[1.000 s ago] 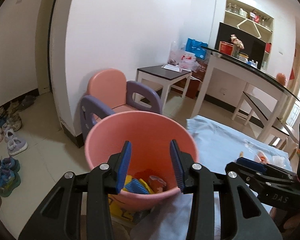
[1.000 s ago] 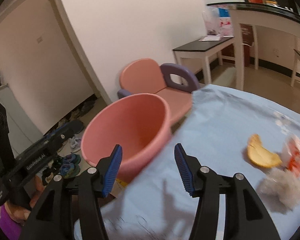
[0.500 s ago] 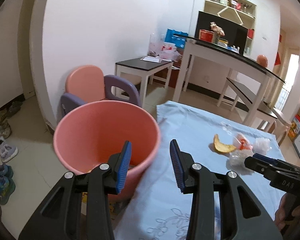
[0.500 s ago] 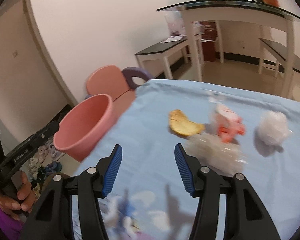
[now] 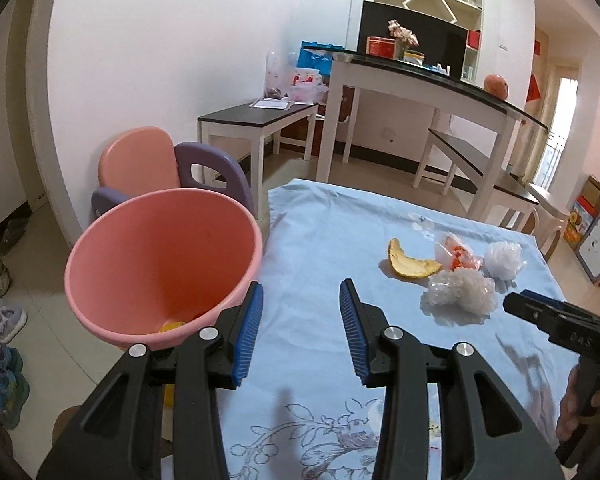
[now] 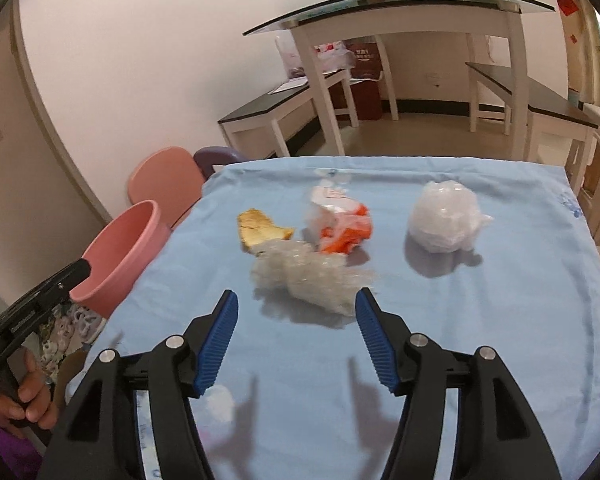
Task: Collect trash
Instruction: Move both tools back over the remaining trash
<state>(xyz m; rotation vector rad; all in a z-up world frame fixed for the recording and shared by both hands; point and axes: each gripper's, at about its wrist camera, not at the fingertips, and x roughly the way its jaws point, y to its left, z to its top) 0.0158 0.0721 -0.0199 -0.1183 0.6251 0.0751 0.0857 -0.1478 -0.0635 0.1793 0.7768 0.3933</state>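
Four scraps left on the blue cloth (image 6: 500,320), all well to the right of the pink bin (image 5: 160,264), which stands just off the table's left edge with something yellow at its bottom. Left to right, then: smooth, tapering plastic bin, wide-mouthed and open; beside it the left gripper (image 5: 300,328), jaws parted about halfway, empty, hanging over the cloth near the bin's rim. Further right, a curved yellow peel (image 6: 262,230), stiff-looking, matte, dry at the edge; touching it, a crumpled clear film wad (image 6: 308,274), crinkled and springy by the look; just behind, a torn white-and-orange wrapper (image 6: 340,220), glossy and creased; well apart on the right, a rounded white plastic ball (image 6: 444,220), soft and puffed. Right gripper (image 6: 296,324) aimed at the film wad, jaws opening and nothing between them yet, blue ribbed pads straddling the wad's near edge without touching. Step in hand, by judgement: reaching for the next piece, the film wad most likely. Next move calls for easing down and forward until the pads flank the wad's bulk, closing gently, since so light and slippery a bundle may squirt out or drag the peel along with it, then carrying leftward to the bin. Thin cloth, flower-printed at the near edge and likely to ruck if the fingertips scrape it.
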